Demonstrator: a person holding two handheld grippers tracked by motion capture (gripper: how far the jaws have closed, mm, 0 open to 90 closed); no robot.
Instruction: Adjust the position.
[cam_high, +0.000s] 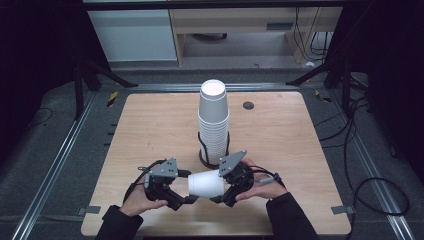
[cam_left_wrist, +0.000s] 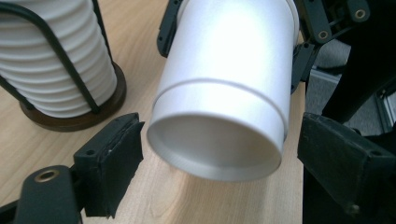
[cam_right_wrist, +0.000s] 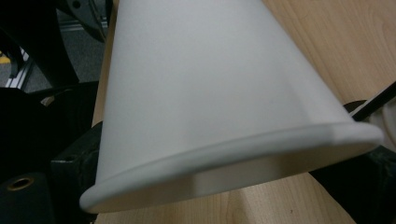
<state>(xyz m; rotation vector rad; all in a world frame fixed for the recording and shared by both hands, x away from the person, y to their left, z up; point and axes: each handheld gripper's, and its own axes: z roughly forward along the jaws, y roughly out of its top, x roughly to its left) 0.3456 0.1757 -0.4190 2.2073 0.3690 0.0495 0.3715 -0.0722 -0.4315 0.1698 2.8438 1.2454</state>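
A white paper cup lies on its side in the air above the table's front edge, between both grippers. My right gripper is shut on the cup's rim end; in the right gripper view the cup sits between the jaws of that gripper, its rim flattened. My left gripper is open around the base end. In the left gripper view the cup's recessed bottom faces me, and both pads stand clear of the wall.
A tall stack of white cups stands upside down in a black wire holder on a round dark base at the middle of the wooden table. The same stack is close on the left in the left gripper view.
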